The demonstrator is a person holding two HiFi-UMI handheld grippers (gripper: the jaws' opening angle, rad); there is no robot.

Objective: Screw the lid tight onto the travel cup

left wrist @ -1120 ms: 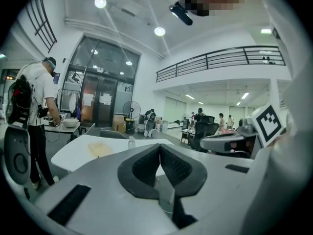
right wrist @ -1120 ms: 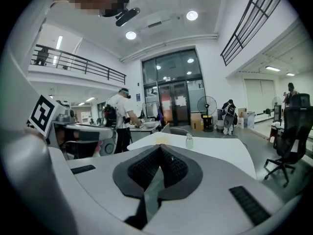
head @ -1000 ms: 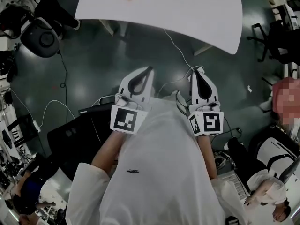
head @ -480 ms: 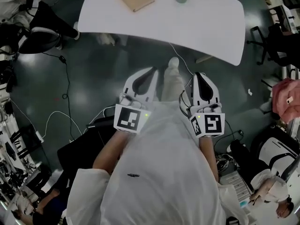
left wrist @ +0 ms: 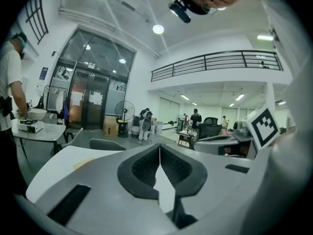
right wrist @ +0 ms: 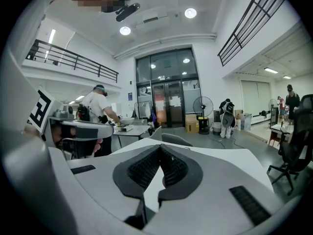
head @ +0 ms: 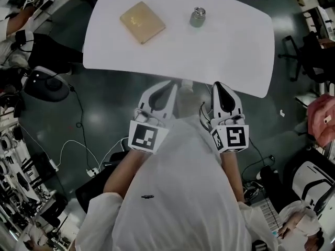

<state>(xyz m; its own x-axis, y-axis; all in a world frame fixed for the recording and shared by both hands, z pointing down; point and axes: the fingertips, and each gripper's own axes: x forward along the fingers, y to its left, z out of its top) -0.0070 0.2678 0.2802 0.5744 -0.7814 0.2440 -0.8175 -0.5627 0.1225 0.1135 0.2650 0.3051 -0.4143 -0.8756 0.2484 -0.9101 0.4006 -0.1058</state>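
White table (head: pixel 225 46): one, rounded corners, across the top of the head view. It stands on a dark floor with loose cables (head: pixel 78 145) at lower left and a black office chair (head: pixel 314 56) off its right end.

Person's white shirt (head: pixel 178 192) fills the lower middle of the head view, both forearms reaching forward out of it.

Two grippers, side by side and level with each other, over the floor just short of the table's near edge:
- left gripper (head: pixel 167 83): jaws pressed together, nothing between them.
- right gripper (head: pixel 218 84): same, jaws together and empty.
- one marker cube each, left (head: pixel 143 136) and right (head: pixel 232 138).

A blurred leg or foot shows between the two grippers.

On the table, two things, well apart:
- one flat tan square block (head: pixel 142 22), left of centre, turned at an angle to the table edge.
- one travel cup (head: pixel 197 17), small, metallic, upright, right of the block near the far side. It is too small to tell whether the lid is seated.

Only bare tabletop lies between the near edge and the cup. Neither gripper touches the table, block or cup.
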